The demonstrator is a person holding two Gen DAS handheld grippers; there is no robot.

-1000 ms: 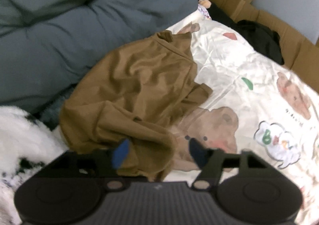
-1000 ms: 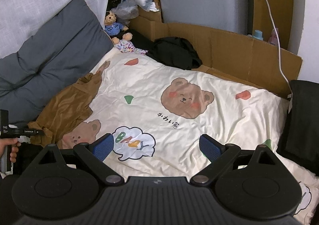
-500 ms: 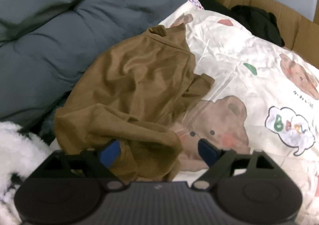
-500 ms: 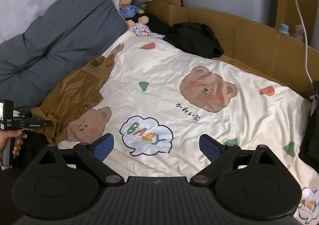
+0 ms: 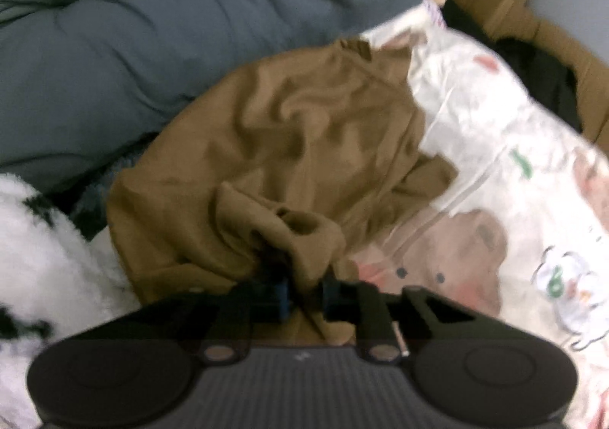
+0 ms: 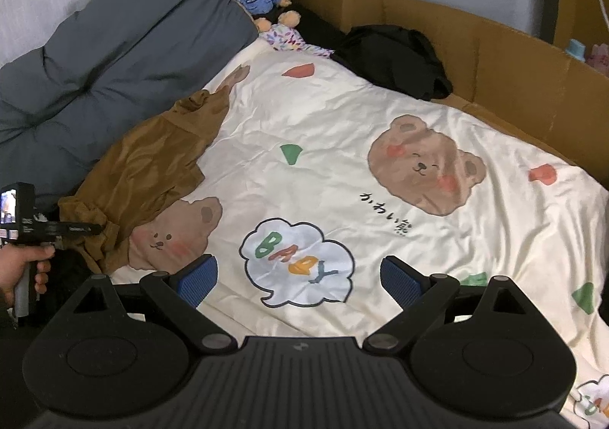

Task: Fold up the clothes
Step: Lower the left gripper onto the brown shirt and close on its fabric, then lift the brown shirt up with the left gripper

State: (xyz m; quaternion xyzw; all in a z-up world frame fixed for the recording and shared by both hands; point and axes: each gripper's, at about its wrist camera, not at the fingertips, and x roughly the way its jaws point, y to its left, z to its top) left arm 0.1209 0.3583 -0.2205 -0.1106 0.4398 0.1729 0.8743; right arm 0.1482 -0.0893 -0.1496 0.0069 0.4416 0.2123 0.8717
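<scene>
Brown shirt hem pinched in left tongs, just closed; right tongs agape over bedsheet.

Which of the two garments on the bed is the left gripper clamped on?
The brown garment beside the grey duvet; the left gripper pinches its near edge. The black garment lies untouched by the cardboard.

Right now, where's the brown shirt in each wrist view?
Left wrist: brown shirt fills the centre; the left tool pinches its near edge.
Right wrist: left of centre, along the grey duvet.
Shared landmark: printed bear on the sheet beside the shirt's near end.
</scene>
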